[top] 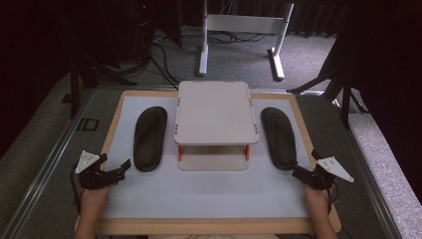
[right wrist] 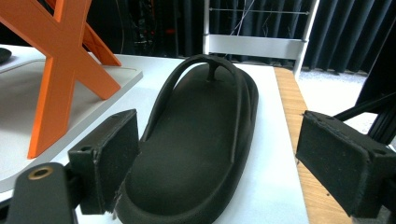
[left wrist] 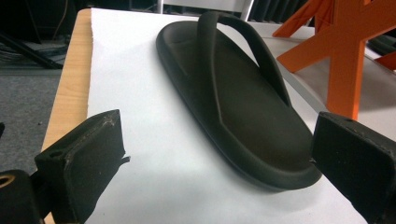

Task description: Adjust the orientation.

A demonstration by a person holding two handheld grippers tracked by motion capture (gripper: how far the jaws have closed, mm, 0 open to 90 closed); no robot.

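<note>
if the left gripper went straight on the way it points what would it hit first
Most likely the heel of the left sandal, which lies just ahead of the open left gripper; the exact gap is hard to judge.

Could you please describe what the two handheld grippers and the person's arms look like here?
Both are black handheld tools. The left gripper and the right gripper each carry a pale grey three-cornered plate on top and trail a thin black cable. Their jaws end in blocky black pads with worn, scuffed edges. The forearms are bare, with no sleeves showing.

Left gripper point(top: 118, 168) fingers spread wide, right gripper point(top: 304, 164) fingers likewise, both hands low, apart.
</note>
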